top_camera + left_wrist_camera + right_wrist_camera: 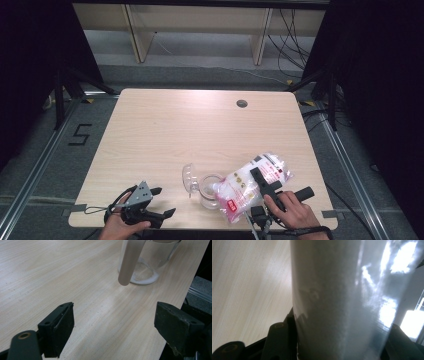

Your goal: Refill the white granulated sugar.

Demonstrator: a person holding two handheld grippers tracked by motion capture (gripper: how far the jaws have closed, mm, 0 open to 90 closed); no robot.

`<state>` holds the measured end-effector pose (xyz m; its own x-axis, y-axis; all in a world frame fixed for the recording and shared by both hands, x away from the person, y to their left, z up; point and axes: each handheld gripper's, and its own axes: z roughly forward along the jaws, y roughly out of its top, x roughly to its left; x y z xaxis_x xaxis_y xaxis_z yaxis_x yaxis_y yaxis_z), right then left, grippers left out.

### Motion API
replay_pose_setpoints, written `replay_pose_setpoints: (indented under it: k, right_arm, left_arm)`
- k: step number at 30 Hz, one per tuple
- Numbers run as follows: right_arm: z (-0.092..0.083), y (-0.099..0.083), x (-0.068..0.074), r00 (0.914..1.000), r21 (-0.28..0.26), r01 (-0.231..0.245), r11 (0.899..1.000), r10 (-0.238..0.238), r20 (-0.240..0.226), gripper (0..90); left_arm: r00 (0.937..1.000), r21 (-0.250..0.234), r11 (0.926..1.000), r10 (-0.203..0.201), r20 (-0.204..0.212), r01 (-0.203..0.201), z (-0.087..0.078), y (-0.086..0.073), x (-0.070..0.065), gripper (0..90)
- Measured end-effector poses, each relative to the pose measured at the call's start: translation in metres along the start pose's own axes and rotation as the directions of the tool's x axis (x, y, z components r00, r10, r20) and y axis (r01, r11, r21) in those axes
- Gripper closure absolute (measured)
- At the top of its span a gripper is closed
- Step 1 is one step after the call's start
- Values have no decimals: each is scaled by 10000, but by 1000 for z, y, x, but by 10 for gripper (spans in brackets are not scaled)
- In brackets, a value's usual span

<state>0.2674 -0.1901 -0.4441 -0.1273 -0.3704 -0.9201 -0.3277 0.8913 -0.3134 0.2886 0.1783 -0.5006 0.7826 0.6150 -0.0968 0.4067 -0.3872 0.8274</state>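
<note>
Clear plastic bag of white powder, clamped by the right gripper, tilts toward the glass jar at 9 o'clock for pouring; left gripper idles, jaws apart.

You see a clear plastic bag of white grains with red-and-black labels, a clear glass jar, pale wood-grain table.

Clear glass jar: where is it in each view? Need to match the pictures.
High view: the clear glass jar stands near the table's front edge, centre, under the tilted clear plastic bag of white grains that the right gripper holds.
Left gripper view: top, right of centre, beyond the open jaws.
Right gripper view: I can't make it out; the bag fills the middle.
Shared landmark: the light wooden table.
</note>
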Motion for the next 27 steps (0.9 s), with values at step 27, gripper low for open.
replay_pose_setpoints:
  k: [27]
  right_arm:
    - [1, 0, 0, 10000, 63, -40, 10000, 39, 67, 508]
  left_arm:
    - [10000, 24, 10000, 38, 21, -38, 0, 0, 0, 162]
